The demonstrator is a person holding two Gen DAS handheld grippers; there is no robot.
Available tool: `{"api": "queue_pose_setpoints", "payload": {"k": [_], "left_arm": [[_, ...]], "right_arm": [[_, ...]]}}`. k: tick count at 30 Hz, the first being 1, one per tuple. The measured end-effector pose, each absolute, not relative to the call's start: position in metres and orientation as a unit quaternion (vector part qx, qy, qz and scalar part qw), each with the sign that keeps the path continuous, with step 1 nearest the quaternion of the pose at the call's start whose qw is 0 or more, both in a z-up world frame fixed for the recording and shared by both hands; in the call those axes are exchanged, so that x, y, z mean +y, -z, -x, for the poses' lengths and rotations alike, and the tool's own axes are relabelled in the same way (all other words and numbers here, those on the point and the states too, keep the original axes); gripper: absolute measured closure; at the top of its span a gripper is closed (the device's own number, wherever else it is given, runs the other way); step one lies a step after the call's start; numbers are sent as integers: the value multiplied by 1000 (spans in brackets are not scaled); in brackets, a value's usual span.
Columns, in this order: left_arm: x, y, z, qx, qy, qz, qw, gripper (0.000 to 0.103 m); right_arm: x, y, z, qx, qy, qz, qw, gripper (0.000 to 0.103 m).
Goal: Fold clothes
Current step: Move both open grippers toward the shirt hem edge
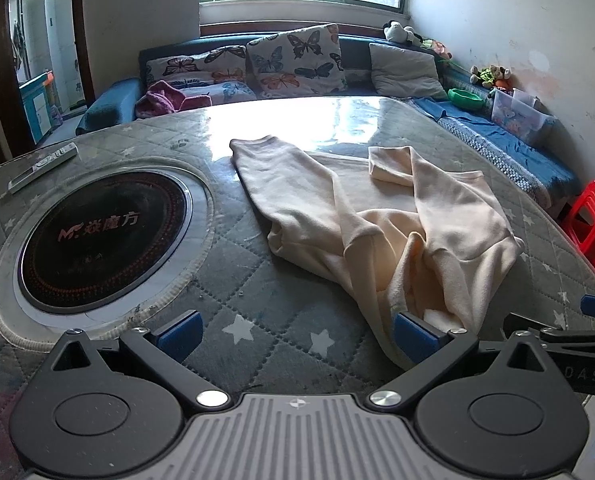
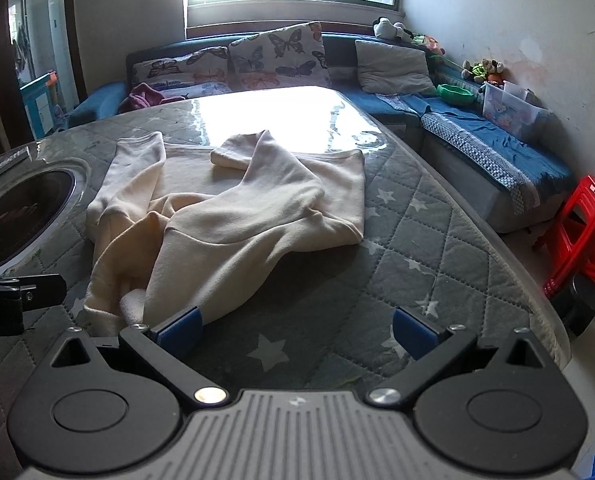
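The cream top [image 1: 381,216] lies crumpled at frame centre on the table [image 1: 257,320]. Both the left gripper [image 1: 297,336] and right gripper [image 2: 295,330] are held apart, empty. Grasping its near edge is judged next.

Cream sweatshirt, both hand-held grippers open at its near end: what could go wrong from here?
1. The cream sweatshirt lies crumpled, sleeves crossed over the body and layers bunched at the near end, so a pinch there may catch several layers and fold it crooked.
2. The left hand-held gripper and right hand-held gripper sit close together and could collide.
3. The induction cooktop lies just left of the garment; dragged fabric may slide onto it.
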State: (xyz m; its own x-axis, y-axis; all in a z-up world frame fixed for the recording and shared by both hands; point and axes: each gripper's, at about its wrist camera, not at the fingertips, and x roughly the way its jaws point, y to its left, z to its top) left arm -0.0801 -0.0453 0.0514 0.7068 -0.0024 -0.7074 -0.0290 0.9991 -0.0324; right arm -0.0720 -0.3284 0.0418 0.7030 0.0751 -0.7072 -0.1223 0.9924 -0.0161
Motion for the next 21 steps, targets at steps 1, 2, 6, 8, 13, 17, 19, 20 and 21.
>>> {"api": "queue_pose_setpoints", "payload": {"k": [1,2,6,8,13,17,19,20,21], "left_arm": [[-45,-52,80,383,-7,20,923,0],[-45,-52,80,384,-7,20,923,0],[-47,-52,79,385,-6,19,923,0],[-48,-52,79,387,-5,19,922,0],[-49,-52,76,389,-4,17,921,0],[-49,-51,74,390,-4,17,920,0],[-49,-51,73,391,-3,17,920,0],[-49,-51,73,391,-3,18,920,0],[-49,-51,73,392,-3,18,920,0]], "right_arm": [[-328,-42,72,381,-54,31,922,1],[-328,-42,73,381,-54,32,923,1],[-328,-43,73,380,-54,33,923,1],[-328,-44,73,380,-54,34,923,1],[-327,-45,72,380,-56,33,923,1],[-327,-45,70,381,-57,34,922,1],[-326,-45,70,381,-59,34,922,1],[-326,-45,70,381,-60,35,922,1],[-325,-45,70,381,-60,35,922,1]]}}
